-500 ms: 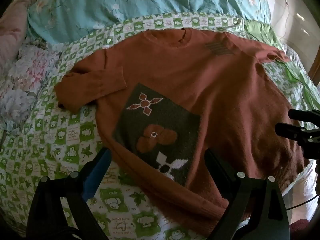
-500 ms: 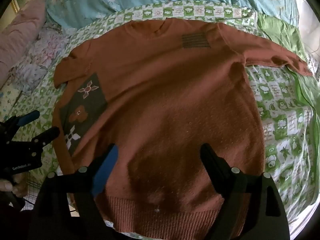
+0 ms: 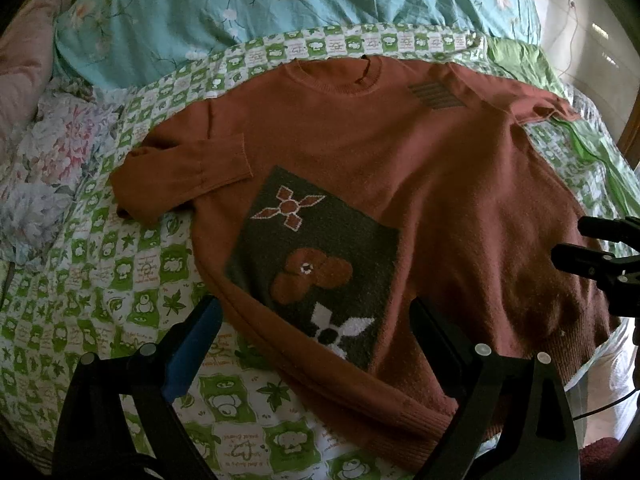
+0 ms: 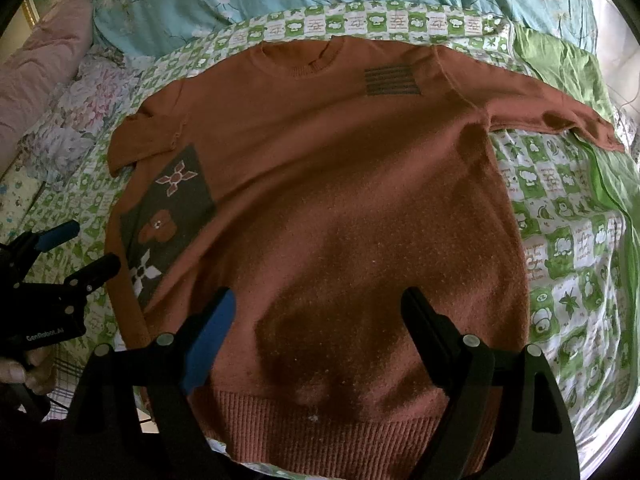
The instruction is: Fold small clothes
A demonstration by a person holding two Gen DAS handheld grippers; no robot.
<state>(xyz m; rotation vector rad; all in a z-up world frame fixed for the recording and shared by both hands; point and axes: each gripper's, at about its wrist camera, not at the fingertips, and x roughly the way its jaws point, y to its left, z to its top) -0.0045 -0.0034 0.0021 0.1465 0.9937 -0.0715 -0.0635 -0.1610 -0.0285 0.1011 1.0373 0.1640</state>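
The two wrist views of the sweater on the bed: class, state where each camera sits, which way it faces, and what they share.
Left wrist view: sits on the left gripper, tilted down over the sweater near its dark patch; own open jaws show, the right gripper at the edge.
Right wrist view: sits on the right gripper, tilted down over the hem; own open jaws, the left gripper and a hand show.
Shared: sweater, patch, checked quilt.

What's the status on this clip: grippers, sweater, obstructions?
Left gripper and right gripper open, empty, above the hem. Rust sweater flat on green checked quilt; one sleeve folded in, other sleeve spread. Nothing obstructing.
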